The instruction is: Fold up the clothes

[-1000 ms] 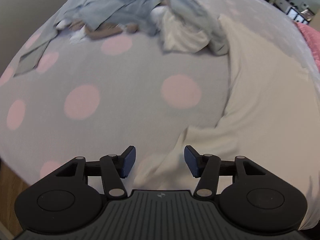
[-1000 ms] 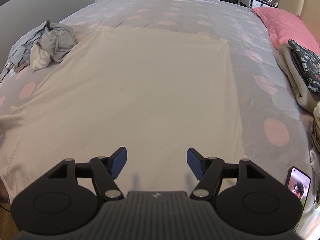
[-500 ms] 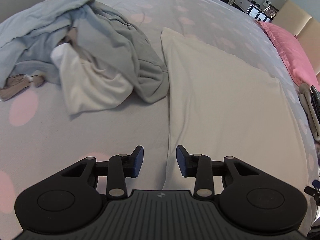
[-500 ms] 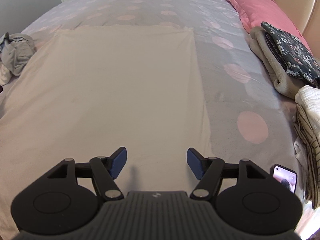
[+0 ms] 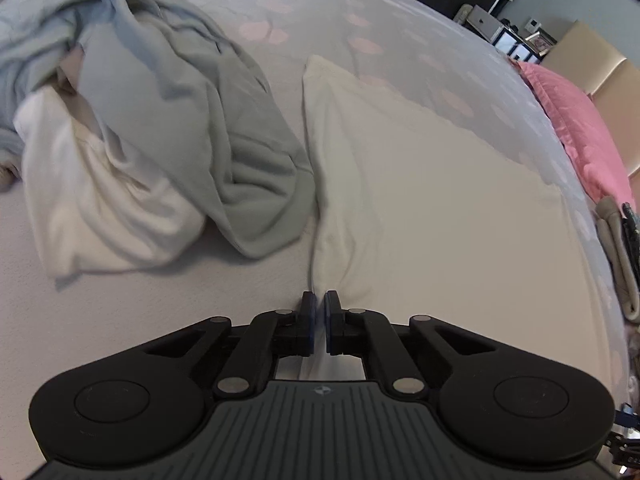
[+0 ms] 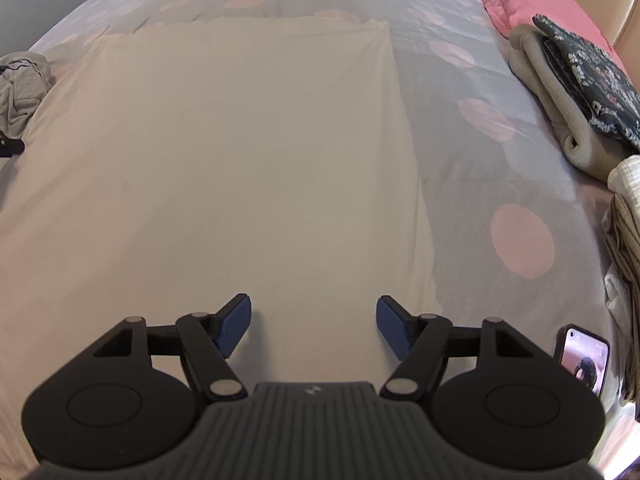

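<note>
Spotted duvet [image 6: 472, 128] bed | cream cloth [image 6: 240, 160] spread flat, crumpled pile [image 5: 160, 140] at its left | left gripper [image 5: 319, 312] just pinched shut on cream cloth's left edge, was open | right gripper [image 6: 314, 320] wide, over near hem | fold seems starting

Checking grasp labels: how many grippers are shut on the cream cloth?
1: the left gripper pinches the cream cloth at its near edge; the right gripper hovers open above it.

soft even daylight, faint shadows, heavy fisheye warp at edges, slight motion blur.
</note>
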Tool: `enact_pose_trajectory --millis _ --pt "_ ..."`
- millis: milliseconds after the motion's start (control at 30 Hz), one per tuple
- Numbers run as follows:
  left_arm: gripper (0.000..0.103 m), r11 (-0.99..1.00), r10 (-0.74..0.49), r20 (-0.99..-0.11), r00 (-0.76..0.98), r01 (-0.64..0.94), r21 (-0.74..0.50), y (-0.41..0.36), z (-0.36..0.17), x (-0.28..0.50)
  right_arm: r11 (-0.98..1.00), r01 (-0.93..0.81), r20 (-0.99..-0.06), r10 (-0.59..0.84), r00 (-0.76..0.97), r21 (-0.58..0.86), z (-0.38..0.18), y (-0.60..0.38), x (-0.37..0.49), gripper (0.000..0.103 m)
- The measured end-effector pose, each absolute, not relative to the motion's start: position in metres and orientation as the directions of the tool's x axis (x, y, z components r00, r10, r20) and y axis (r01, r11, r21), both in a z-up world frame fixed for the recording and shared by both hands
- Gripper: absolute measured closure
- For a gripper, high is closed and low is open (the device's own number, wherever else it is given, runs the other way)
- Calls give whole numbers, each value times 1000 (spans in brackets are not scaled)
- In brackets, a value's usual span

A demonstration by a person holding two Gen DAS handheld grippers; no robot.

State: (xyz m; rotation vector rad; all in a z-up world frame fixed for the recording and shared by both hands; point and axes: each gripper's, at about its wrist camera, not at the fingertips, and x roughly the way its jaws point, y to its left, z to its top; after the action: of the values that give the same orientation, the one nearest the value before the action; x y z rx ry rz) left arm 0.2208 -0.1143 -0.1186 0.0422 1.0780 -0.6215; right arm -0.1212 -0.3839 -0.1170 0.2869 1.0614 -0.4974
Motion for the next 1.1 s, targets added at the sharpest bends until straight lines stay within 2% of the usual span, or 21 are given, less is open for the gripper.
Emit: enact_pose_trajectory --millis 200,333,600,733,867,1000,1100 --pt "99 853 -438 -841 319 443 -276 -113 -117 225 847 532 -877 -271 397 -21 -114 -387 -122 30" --pt "80 878 -404 -844 353 407 -250 -109 -107 222 825 565 -875 -269 402 7 -111 -396 -130 30" --pt "76 871 -341 -876 340 466 -158 -109 -81 181 823 544 -883 -122 453 165 -88 -407 -159 30" --pt "75 841 -334 -891 306 523 -135 -108 -67 152 839 509 -891 -69 449 192 -73 -417 -177 33" --pt "62 819 -363 -891 272 549 -166 -102 -55 119 833 531 -899 -106 425 153 -61 -435 -206 41" --pt "62 805 -368 -894 257 570 -167 -98 -53 96 799 580 -918 -98 384 158 -67 -447 -232 51" --pt "62 801 -369 -893 258 576 -164 -94 -53 85 794 592 -930 -101 353 139 -77 -448 -241 52"
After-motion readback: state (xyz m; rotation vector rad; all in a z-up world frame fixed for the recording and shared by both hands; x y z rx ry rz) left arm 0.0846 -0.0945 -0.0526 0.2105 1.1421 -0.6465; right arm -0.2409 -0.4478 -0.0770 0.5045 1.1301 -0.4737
